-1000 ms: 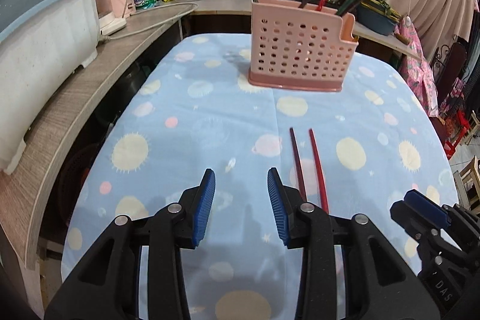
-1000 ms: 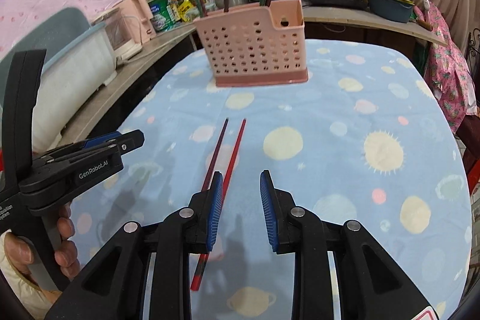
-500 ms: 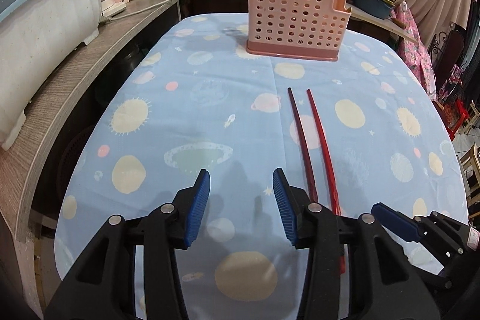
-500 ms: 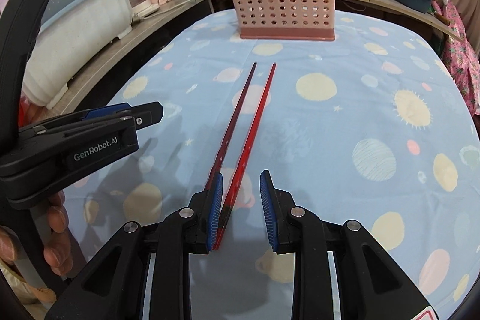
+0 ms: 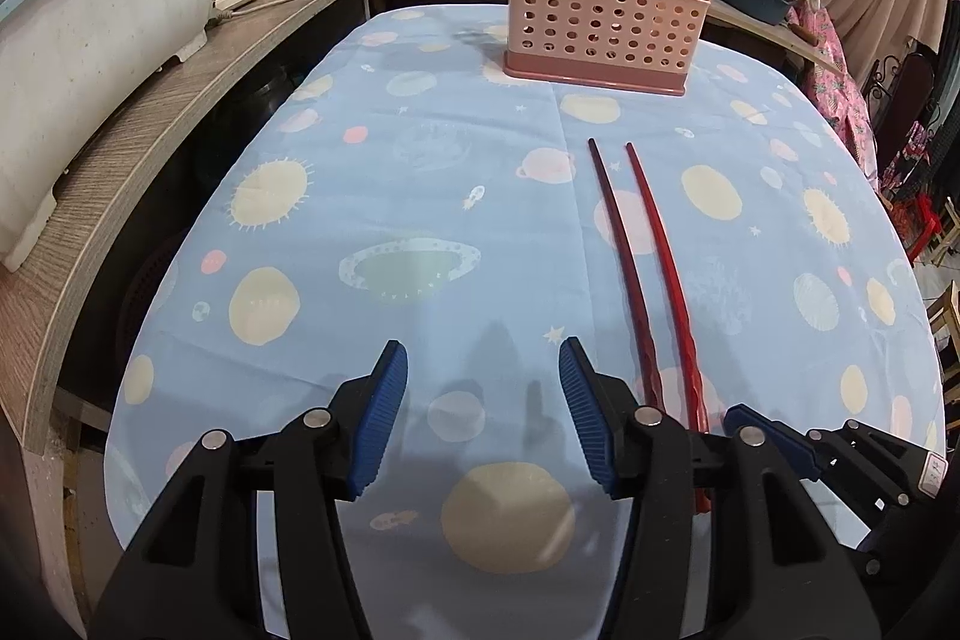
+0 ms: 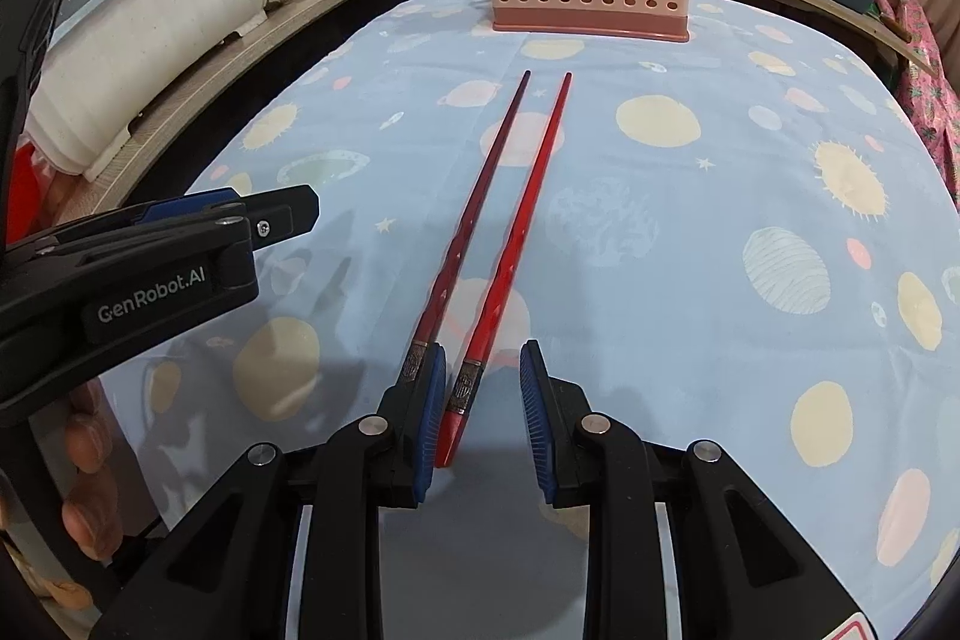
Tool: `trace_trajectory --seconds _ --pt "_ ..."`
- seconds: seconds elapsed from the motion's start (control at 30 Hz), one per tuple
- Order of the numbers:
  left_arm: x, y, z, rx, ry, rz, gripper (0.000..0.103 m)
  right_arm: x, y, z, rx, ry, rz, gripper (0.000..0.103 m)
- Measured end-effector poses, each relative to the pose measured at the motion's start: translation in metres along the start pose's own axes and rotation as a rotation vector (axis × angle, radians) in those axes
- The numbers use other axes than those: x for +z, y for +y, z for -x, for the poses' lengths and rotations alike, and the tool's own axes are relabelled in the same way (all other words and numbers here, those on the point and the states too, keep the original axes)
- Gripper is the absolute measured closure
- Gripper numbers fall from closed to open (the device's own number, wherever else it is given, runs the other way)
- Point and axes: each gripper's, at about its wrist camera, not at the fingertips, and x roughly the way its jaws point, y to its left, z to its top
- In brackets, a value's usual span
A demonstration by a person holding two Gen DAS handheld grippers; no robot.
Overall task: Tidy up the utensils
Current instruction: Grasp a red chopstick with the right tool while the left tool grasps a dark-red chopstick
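Right gripper (image 6: pixel 483 403) lower now, left chopstick's (image 6: pixel 474 214) butt behind it.

Even, fairly bright indoor light; soft double shadows fall on the tablecloth (image 5: pixel 456 196) ahead of the fingers. Strong fisheye bending and dark vignetting at all corners; centre sharp
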Motion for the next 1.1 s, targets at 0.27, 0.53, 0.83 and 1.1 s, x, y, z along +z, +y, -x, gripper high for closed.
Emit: trace_trajectory --seconds 0.27,0.53,0.83,1.1 --pt "-0.002 -0.003 -0.002 -0.006 0.008 -0.004 0.052 -0.002 -0.004 0.000 -0.029 -0.003 -0.008 0.091" --pt "-0.005 -0.013 -0.002 -0.022 0.013 -0.030 0.050 -0.008 -0.024 0.008 -0.067 -0.022 -0.057 0.097" --pt "-0.013 -0.033 -0.005 -0.058 0.035 -0.087 0.043 -0.017 -0.047 0.018 -0.104 -0.043 -0.129 0.096" --pt "-0.018 -0.048 -0.011 -0.091 0.068 -0.126 0.041 -0.019 -0.051 0.020 -0.105 -0.045 -0.144 0.096"
